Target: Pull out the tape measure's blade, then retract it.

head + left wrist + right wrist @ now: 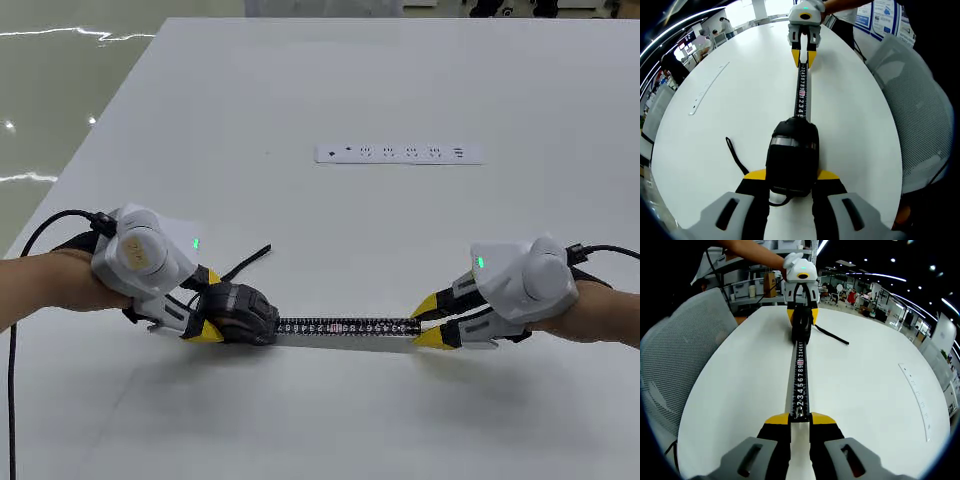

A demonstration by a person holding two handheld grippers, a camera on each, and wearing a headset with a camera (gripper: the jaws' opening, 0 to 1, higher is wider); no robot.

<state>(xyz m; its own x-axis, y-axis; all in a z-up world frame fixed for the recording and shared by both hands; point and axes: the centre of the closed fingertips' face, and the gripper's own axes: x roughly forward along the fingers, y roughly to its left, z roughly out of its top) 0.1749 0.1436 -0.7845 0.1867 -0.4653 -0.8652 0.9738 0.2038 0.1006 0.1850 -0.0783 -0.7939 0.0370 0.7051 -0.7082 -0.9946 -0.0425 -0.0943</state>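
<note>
White matte table [330, 80], broad and flat. Toward the far side, a white power strip [398, 153] lying flat, well apart from the rest. Near the front edge, a black tape measure [243, 313] low on the surface, blade [345, 327] drawn out rightward just over the top, black strap [250, 259] trailing across the tabletop behind it.

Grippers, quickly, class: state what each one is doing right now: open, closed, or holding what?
Left gripper: closed on the tape measure.
Right gripper: closed on the end of the blade.
</note>
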